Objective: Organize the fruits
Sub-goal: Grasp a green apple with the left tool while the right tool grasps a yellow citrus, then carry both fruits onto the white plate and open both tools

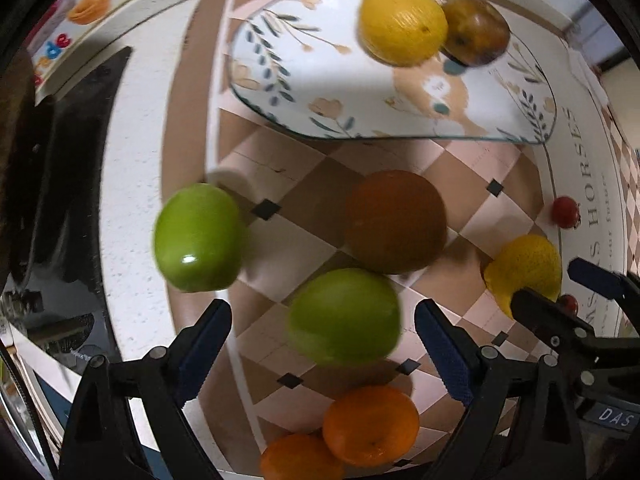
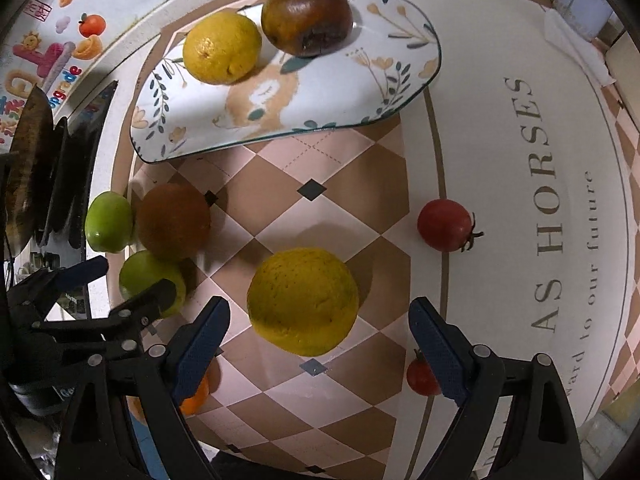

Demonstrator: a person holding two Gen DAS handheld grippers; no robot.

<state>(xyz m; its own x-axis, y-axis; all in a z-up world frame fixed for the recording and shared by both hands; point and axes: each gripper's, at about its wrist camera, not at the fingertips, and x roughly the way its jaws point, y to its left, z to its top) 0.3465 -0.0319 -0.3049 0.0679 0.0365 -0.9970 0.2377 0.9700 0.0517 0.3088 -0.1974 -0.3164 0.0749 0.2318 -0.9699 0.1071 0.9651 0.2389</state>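
My right gripper [image 2: 318, 332] is hanging over a big yellow citrus [image 2: 303, 300] on the checkered mat [image 2: 344, 184], fingers spread wide on either side and clear of the fruit. Just right of it I see a red tomato [image 2: 444, 225] on the white band, and a second small tomato [image 2: 421, 376] tucked against my right finger. My left gripper [image 1: 322, 350] is also spread, with a green apple [image 1: 345, 315] sitting between its fingers, untouched. Beyond that apple there's a dark brown round fruit [image 1: 395, 221], and off to the left another green apple [image 1: 198, 237]. Two oranges [image 1: 370, 424] sit side by side, touching, low in the left wrist view. At the far end lies the floral plate [image 2: 320, 96], already carrying a yellow lemon-coloured fruit [image 2: 222, 47] and a bruised brown apple [image 2: 308, 16], the two just beside each other.
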